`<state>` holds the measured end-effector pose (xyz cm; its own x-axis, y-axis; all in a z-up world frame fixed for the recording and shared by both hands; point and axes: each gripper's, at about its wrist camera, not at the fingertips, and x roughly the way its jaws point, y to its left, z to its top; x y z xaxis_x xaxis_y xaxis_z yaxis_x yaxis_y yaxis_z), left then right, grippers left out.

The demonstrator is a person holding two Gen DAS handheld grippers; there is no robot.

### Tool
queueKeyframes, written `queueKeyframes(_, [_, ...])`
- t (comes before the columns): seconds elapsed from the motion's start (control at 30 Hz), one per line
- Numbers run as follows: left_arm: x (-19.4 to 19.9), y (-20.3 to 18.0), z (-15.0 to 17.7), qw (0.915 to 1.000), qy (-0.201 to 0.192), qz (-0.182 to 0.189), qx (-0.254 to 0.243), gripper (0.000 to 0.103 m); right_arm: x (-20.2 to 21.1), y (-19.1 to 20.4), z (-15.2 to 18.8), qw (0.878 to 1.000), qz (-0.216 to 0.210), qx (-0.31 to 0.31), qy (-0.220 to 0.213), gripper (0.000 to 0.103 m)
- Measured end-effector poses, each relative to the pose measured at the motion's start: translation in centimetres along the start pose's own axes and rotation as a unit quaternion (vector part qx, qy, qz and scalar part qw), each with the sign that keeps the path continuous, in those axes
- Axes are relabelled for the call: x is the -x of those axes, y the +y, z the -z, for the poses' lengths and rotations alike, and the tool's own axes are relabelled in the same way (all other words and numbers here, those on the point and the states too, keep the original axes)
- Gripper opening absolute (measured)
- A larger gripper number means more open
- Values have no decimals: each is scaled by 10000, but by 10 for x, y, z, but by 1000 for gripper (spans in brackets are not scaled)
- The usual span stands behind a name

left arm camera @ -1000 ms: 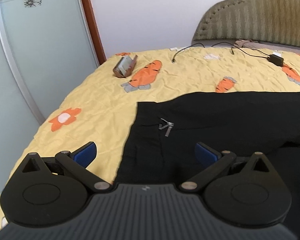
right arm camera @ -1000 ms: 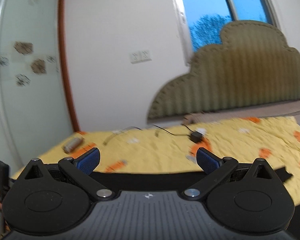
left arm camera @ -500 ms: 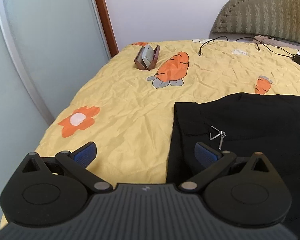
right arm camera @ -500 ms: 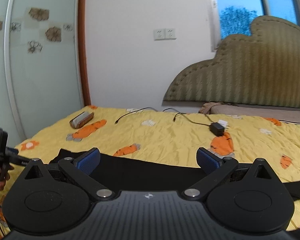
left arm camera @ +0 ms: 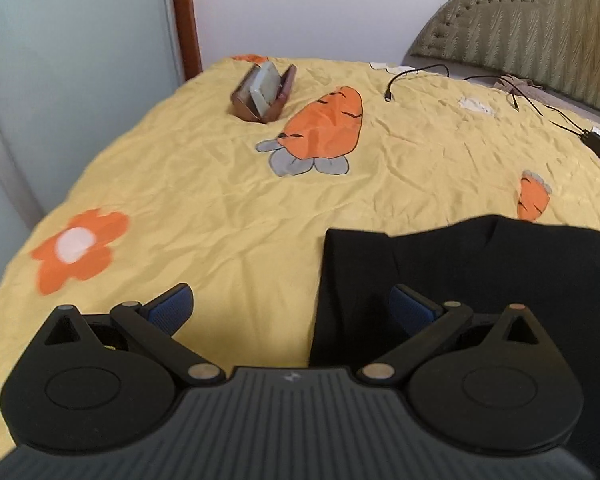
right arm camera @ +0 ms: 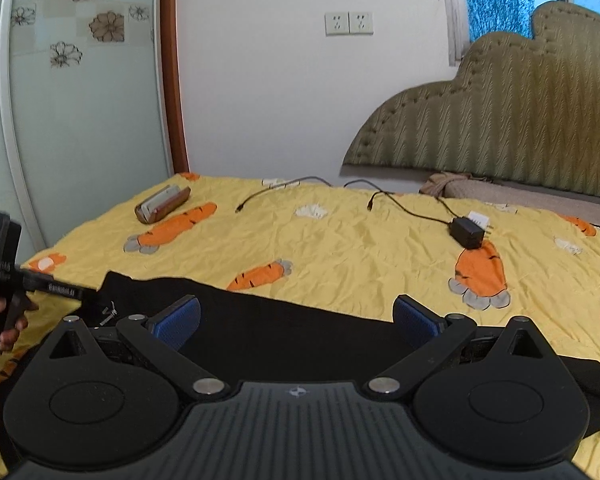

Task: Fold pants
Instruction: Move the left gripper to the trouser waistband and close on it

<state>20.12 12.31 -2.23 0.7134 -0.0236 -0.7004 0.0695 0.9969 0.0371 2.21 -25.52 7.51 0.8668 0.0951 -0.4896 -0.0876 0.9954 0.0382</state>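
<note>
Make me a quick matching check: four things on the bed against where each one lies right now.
Things:
1. black pants
2. brown case
3. power adapter
4. left gripper

Places:
A. beside the printed carrot's tip, far left corner
B. open, over the pants' left edge
C. spread flat across the near side of the sheet
D. right of centre, cables attached

Pairs: 1-C, 2-A, 3-D, 4-B

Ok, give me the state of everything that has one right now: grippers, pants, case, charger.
left gripper: open, holding nothing, at the pants' edge.
right gripper: open, holding nothing, over the pants.
black pants: laid flat on the bedspread.
brown case: lying open.
charger: loose on the bedspread, not plugged into the wall.
</note>
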Motion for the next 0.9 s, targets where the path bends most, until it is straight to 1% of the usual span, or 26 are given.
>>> queueKeyframes(0.13, [-20,-1,-10,9997,11,226,-36,103,-13,-3,2,10000,-1,-10,60,103])
queueKeyframes(0.23, [-29,1,-15,9984,-57,554,-131,103,-20,-8,4,9999,-7,-26,98,103])
queueKeyframes(0.4, [-40,-1,-16,9957,-100,763,-511,103,-34,-17,8,9998,28,-66,210,103])
queueKeyframes(0.43, [-41,-1,-16,9948,-119,831,-577,102,-36,-18,10,9997,26,-96,233,103])
queueKeyframes(0.47, [-41,-2,-16,9933,-163,951,-642,98,-39,-20,11,9996,25,-124,258,103])
queueKeyframes(0.53, [-40,-2,-16,9888,-244,1278,-734,92,-45,-21,13,9994,21,-169,301,103])
queueKeyframes(0.6, [-40,-5,-17,9846,-271,1511,-836,92,-49,-22,15,9993,10,-196,329,103])
queueKeyframes(0.63, [-39,-7,-16,9824,-334,1582,-930,89,-51,-21,16,9992,5,-201,338,103])
queueKeyframes(0.7, [-40,-10,-15,9792,-384,1688,-1055,87,-53,-20,18,9992,-18,-197,360,103])
queueKeyframes(0.77, [-42,-12,-14,9775,-357,1760,-1106,83,-56,-19,18,9991,-50,-167,395,103])
queueKeyframes(0.8, [-43,-12,-14,9769,-347,1795,-1110,83,-57,-18,18,9990,-59,-141,419,103])
queueKeyframes(0.83, [-44,-13,-14,9763,-339,1822,-1120,83,-58,-16,18,9989,-104,-106,454,103])
queueKeyframes(0.9, [-45,-14,-14,9761,-334,1812,-1156,81,-57,-9,19,9980,-349,1,534,103])
